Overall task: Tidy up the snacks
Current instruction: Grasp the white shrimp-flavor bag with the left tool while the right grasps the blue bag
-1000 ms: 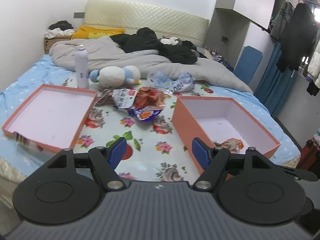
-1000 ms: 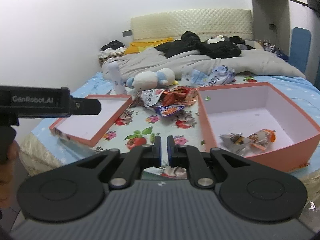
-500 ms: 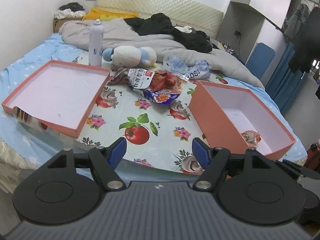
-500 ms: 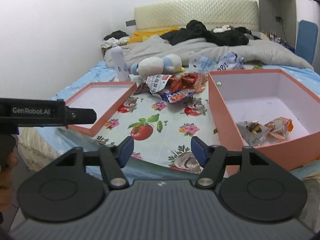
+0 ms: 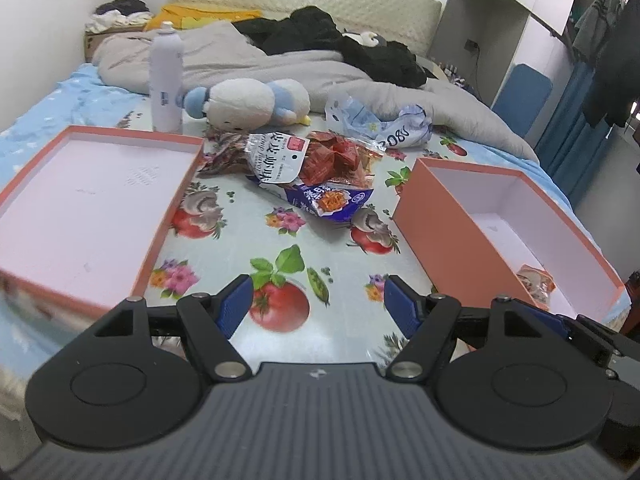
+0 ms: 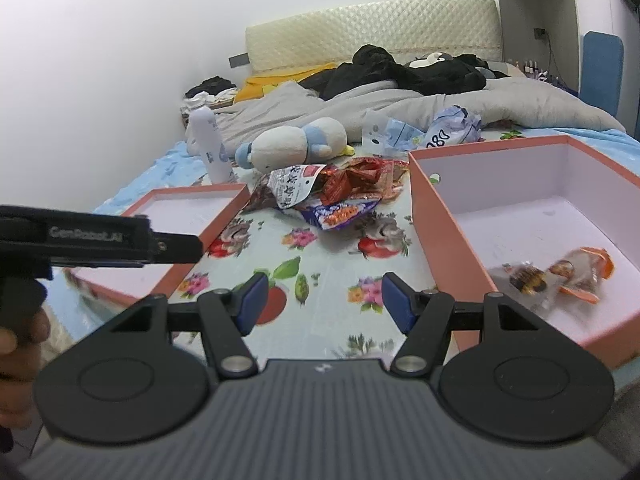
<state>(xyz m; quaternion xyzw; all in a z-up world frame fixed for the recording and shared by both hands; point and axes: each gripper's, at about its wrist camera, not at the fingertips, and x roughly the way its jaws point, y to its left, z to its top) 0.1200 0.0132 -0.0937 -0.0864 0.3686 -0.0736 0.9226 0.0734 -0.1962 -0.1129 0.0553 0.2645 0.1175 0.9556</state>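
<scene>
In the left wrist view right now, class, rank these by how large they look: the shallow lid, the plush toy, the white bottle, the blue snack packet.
1. Shallow lid, clearly largest, though it lies nearest the camera.
2. Plush toy.
3. White bottle and blue snack packet: too alike to rank.

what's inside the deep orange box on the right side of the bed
Two clear-wrapped snack packets lie on the floor of the deep orange box; the rest of the visible floor is bare. Its near corner is hidden behind the right gripper.

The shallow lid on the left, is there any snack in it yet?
No, the shallow lid shows only its bare pale inside, while the snack pile lies on the bedsheet beside it.
</scene>
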